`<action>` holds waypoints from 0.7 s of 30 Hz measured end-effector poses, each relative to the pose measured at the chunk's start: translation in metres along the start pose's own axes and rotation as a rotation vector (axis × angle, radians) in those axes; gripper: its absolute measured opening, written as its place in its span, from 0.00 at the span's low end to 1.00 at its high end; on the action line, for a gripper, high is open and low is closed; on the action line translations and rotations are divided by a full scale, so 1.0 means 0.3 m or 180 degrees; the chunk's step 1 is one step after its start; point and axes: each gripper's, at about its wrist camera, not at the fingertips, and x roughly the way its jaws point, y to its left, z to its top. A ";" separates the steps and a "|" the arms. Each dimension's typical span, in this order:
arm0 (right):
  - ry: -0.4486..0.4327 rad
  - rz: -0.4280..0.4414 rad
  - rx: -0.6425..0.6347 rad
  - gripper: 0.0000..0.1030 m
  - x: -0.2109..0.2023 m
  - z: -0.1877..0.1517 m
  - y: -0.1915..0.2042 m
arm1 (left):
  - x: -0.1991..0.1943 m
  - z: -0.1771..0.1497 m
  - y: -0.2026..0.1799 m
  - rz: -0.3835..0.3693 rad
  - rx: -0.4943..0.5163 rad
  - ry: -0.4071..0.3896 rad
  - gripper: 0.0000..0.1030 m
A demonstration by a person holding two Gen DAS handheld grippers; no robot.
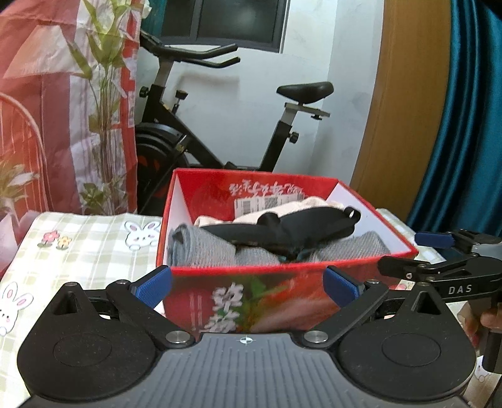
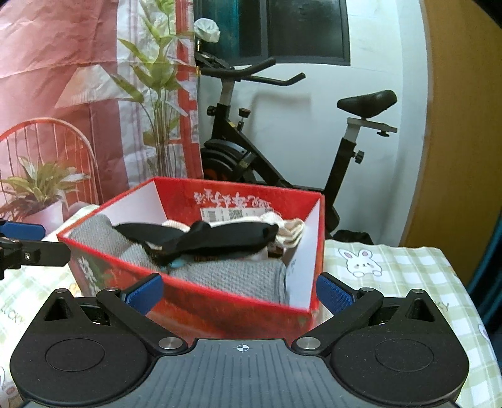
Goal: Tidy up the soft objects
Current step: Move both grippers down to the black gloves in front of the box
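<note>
On a tabletop spread with a green checked, rabbit-print cloth (image 1: 78, 248), the left gripper (image 1: 248, 285) sits with its blue-padded fingers spread wide, one on either side of the near wall of a red printed box (image 1: 251, 301), neither pad clearly pressing it. From the other wrist's view the right gripper (image 2: 240, 293) is likewise spread wide, pinching nothing, with the box's near corner between its fingers. In the left view the right gripper shows at the far right edge of frame, just beside the box, a person's fingers (image 1: 491, 320) wrapped round its handle.

Inside the open box lie the soft things: rolled grey knit cloths (image 1: 213, 251) along the near side, a black garment (image 1: 282, 227) draped across them, and a cream-white piece (image 1: 301, 204) behind, near a paper label (image 1: 266, 202) on the inner far wall.

Beyond the table stands a black exercise bike (image 1: 219, 125) against a white wall, below a dark window (image 1: 232, 22). To the left hangs a red-and-white printed backdrop (image 2: 62, 78) showing leafy plants, and to the right are a wooden panel (image 1: 404, 94) and a teal curtain (image 1: 470, 110).
</note>
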 end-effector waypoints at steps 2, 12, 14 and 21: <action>0.0012 0.0010 0.0011 1.00 -0.007 -0.021 -0.005 | 0.000 -0.015 0.004 0.0010 -0.0016 0.0022 1.00; 0.0191 0.0023 0.0029 1.00 -0.011 -0.146 -0.023 | 0.004 -0.109 0.028 -0.0092 -0.0051 0.0189 1.00; 0.0260 0.0020 0.0048 1.00 0.000 -0.171 -0.026 | 0.016 -0.132 0.030 -0.0111 -0.0065 0.0253 0.98; 0.0470 0.0152 0.0157 0.80 0.056 -0.240 -0.017 | 0.098 -0.194 0.036 -0.0228 -0.0182 0.0493 0.78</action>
